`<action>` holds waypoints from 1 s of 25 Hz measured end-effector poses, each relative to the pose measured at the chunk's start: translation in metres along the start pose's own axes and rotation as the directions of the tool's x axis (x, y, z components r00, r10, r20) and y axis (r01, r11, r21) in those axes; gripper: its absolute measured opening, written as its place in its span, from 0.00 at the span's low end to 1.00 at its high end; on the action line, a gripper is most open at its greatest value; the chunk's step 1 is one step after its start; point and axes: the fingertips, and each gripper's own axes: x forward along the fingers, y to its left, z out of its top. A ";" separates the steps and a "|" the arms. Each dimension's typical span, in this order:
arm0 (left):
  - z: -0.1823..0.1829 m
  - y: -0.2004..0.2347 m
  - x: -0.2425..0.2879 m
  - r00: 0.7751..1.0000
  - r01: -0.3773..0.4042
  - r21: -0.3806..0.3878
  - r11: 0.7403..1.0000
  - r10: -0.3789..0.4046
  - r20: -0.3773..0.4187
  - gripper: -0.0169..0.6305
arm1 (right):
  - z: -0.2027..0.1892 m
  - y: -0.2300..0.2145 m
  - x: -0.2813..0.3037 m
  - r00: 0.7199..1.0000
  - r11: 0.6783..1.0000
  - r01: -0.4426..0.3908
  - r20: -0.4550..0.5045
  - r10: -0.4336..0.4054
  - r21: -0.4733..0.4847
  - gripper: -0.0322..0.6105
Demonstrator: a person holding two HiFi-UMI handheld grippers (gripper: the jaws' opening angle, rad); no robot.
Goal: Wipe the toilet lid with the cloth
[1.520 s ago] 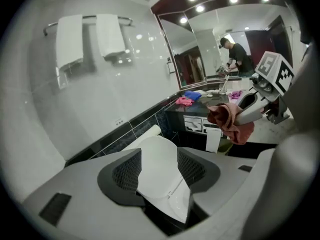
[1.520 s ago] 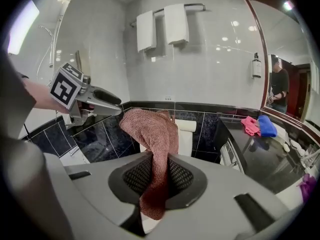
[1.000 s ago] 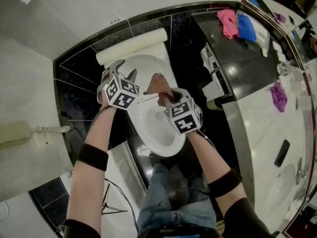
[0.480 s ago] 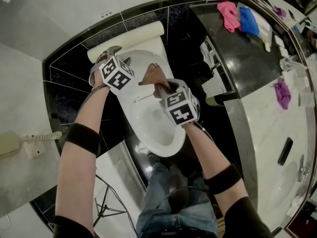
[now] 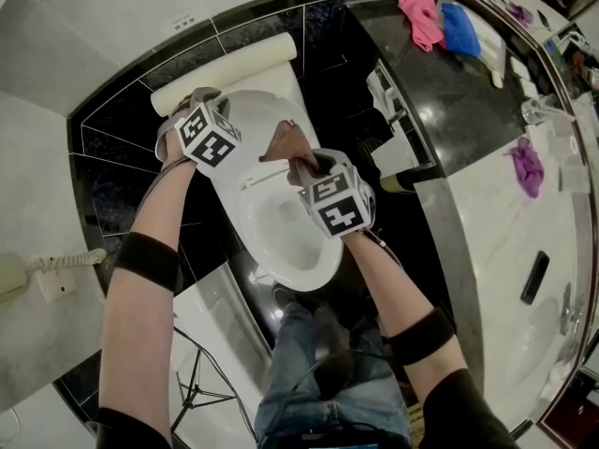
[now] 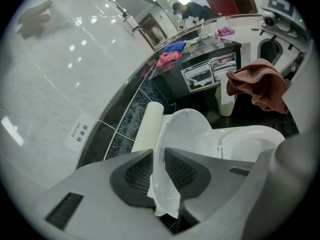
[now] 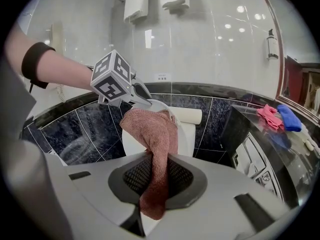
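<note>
Left gripper view: left gripper (image 6: 159, 154) jaws have just been closing and now pinch the rim of the raised toilet lid (image 6: 187, 131), with the white edge sandwiched between the pads. Right gripper (image 7: 157, 176) is clamped on the brown-red cloth (image 7: 156, 134). One end hangs down through the jaws; the rest bunches up ahead of them, just in front of the lid's inner face, and I can't tell if it's touching. Head view puts both grippers over the toilet, left on the lid's left rim, right above the open bowl (image 5: 281, 237). White roll (image 5: 225, 71) lies on the black tiled ledge behind the lid. Black counter (image 5: 449, 110) to the right carries a pink cloth (image 5: 421, 17) and a blue cloth (image 5: 460, 28) side by side. Purple cloth (image 5: 527, 166) sits further along on the pale counter.
</note>
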 end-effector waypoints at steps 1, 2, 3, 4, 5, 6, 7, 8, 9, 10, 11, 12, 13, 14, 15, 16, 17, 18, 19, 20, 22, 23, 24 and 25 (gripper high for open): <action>0.001 -0.002 -0.003 1.000 -0.007 -0.003 1.000 0.007 0.003 0.14 | -0.003 0.000 -0.002 1.000 1.000 -0.001 -0.003 0.001 0.002 0.18; 0.002 -0.004 -0.006 1.000 -0.015 -0.007 1.000 0.015 0.007 0.14 | -0.006 0.000 -0.004 1.000 1.000 -0.002 -0.005 0.002 0.005 0.18; 0.003 -0.007 -0.009 1.000 -0.022 -0.011 1.000 0.022 0.010 0.14 | -0.009 0.000 -0.007 1.000 1.000 -0.002 -0.008 0.003 0.009 0.18; 0.003 -0.011 -0.012 1.000 -0.028 -0.014 1.000 0.028 0.013 0.14 | -0.012 0.000 -0.010 1.000 1.000 -0.003 -0.010 0.004 0.013 0.18; 0.004 -0.015 -0.016 0.999 -0.034 -0.015 0.999 0.034 0.014 0.14 | -0.014 0.000 -0.013 1.000 1.000 -0.005 -0.012 0.005 0.015 0.18; 0.005 -0.019 -0.021 0.999 -0.041 -0.013 0.999 0.041 0.015 0.14 | -0.017 0.000 -0.016 1.000 1.000 -0.006 -0.014 0.006 0.016 0.18; 0.005 -0.023 -0.025 0.999 -0.048 -0.011 0.999 0.048 0.015 0.14 | -0.019 0.000 -0.020 1.000 1.000 -0.008 -0.015 0.008 0.017 0.18; 0.006 -0.028 -0.030 0.998 -0.055 -0.009 0.998 0.055 0.015 0.14 | -0.022 0.000 -0.024 1.000 1.000 -0.010 -0.016 0.010 0.017 0.18; 0.006 -0.034 -0.036 0.998 -0.061 -0.010 0.998 0.061 0.015 0.14 | -0.024 0.000 -0.029 1.000 1.000 -0.012 -0.016 0.012 0.017 0.18; 0.007 -0.040 -0.042 0.998 -0.067 -0.011 0.998 0.067 0.013 0.14 | -0.026 0.000 -0.034 1.000 1.000 -0.014 -0.015 0.015 0.016 0.18; 0.007 -0.046 -0.048 0.997 -0.073 -0.013 0.997 0.073 0.011 0.14 | -0.028 0.000 -0.039 1.000 1.000 -0.017 -0.014 0.017 0.017 0.18; 0.008 -0.054 -0.054 0.997 -0.080 -0.015 0.997 0.080 0.009 0.14 | -0.031 -0.001 -0.045 1.000 1.000 -0.021 -0.012 0.021 0.017 0.18; 0.009 -0.062 -0.061 0.996 -0.088 -0.016 0.996 0.088 0.009 0.13 | -0.033 -0.001 -0.050 1.000 1.000 -0.025 -0.010 0.025 0.017 0.18; 0.010 -0.070 -0.068 0.995 -0.097 -0.017 0.995 0.097 0.009 0.13 | -0.036 -0.001 -0.055 1.000 0.999 -0.030 -0.008 0.030 0.015 0.18; 0.010 -0.079 -0.075 0.994 -0.106 -0.019 0.994 0.107 0.011 0.13 | -0.039 -0.001 -0.060 0.999 0.999 -0.035 -0.006 0.035 0.011 0.18; 0.011 -0.089 -0.082 0.993 -0.117 -0.020 0.993 0.118 0.013 0.13 | -0.042 -0.001 -0.065 0.999 0.999 -0.040 -0.004 0.040 0.006 0.18; 0.011 -0.098 -0.089 0.991 -0.130 -0.021 0.991 0.130 0.015 0.13 | -0.046 0.000 -0.069 0.999 0.999 -0.045 -0.003 0.045 0.002 0.18; 0.011 -0.108 -0.096 0.989 -0.144 -0.024 0.989 0.144 0.015 0.13 | -0.051 0.001 -0.074 0.999 0.999 -0.050 -0.002 0.050 -0.002 0.18; 0.011 -0.119 -0.103 0.987 -0.158 -0.028 0.987 0.159 0.014 0.13 | -0.056 0.001 -0.078 0.998 0.998 -0.056 -0.003 0.056 -0.005 0.18; 0.010 -0.130 -0.110 0.985 -0.173 -0.036 0.984 0.174 0.012 0.13 | -0.063 0.002 -0.083 0.998 0.998 -0.062 -0.004 0.062 -0.008 0.18; 0.010 -0.154 -0.122 0.979 -0.201 -0.056 0.978 0.202 0.007 0.13 | -0.077 0.003 -0.093 0.997 0.997 -0.075 -0.010 0.075 -0.014 0.18; 0.010 -0.166 -0.128 0.977 -0.212 -0.067 0.975 0.213 0.006 0.13 | -0.085 0.002 -0.098 0.997 0.997 -0.079 -0.013 0.079 -0.015 0.18; 0.010 -0.178 -0.134 0.975 -0.220 -0.079 0.972 0.221 0.004 0.13 | -0.093 0.001 -0.102 0.996 0.996 -0.083 -0.017 0.083 -0.016 0.18; 0.009 -0.190 -0.139 0.974 -0.227 -0.090 0.970 0.228 0.001 0.13 | -0.100 0.000 -0.106 0.996 0.996 -0.086 -0.020 0.085 -0.017 0.18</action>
